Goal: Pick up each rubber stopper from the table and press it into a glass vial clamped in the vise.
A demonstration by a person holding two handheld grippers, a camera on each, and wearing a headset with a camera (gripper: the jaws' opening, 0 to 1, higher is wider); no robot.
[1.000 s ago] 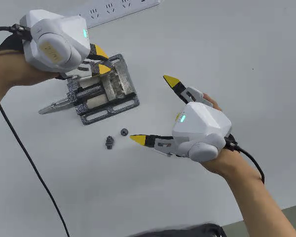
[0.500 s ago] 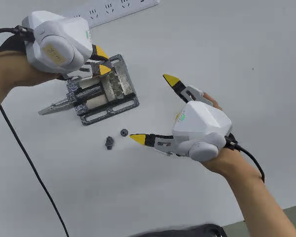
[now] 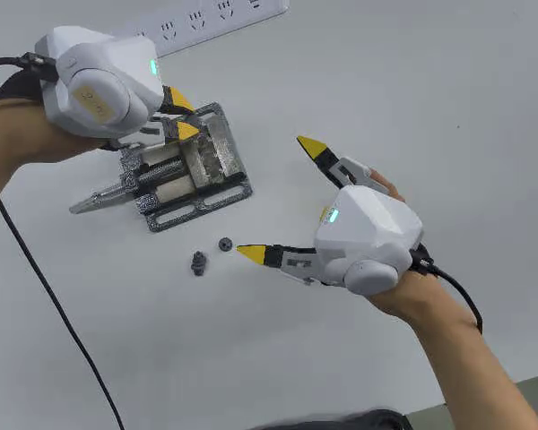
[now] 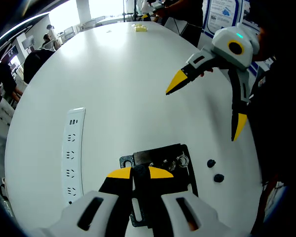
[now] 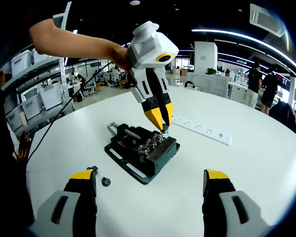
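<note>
Left gripper [image 3: 185, 114] first: its yellow-tipped jaws are drawn almost together, with just a thin dark slot between them in its own view. I honestly can't make out whether anything sits in that slot. In the right gripper view it points straight down, with the tips right at the mouth of the end one of three clear glass vials [image 5: 151, 144]. Can't say if they actually touch the glass. The vials stand upright in a row, clamped in a black metal bench vise [image 5: 138, 160], which has a silver screw handle [image 3: 94, 193] poking out of one end.

Right gripper [image 3: 281, 200] is spread wide and empty. It hangs over the table off to the side of the vise, with the jaws aimed back toward it.

The two small dark grey rubber stoppers [image 3: 225, 243] lie on the white round tabletop [image 3: 386, 90] near the vise's base, close to each other but not touching. In the head view, the right gripper's nearer yellow tip looks to be just beside one of them, but its height above the table is hard to judge.

Further out, a long white power strip [image 3: 206, 13] lies flat beyond the vise. A thin black cable [image 3: 45, 278] runs from the left gripper across the tabletop toward the person.
</note>
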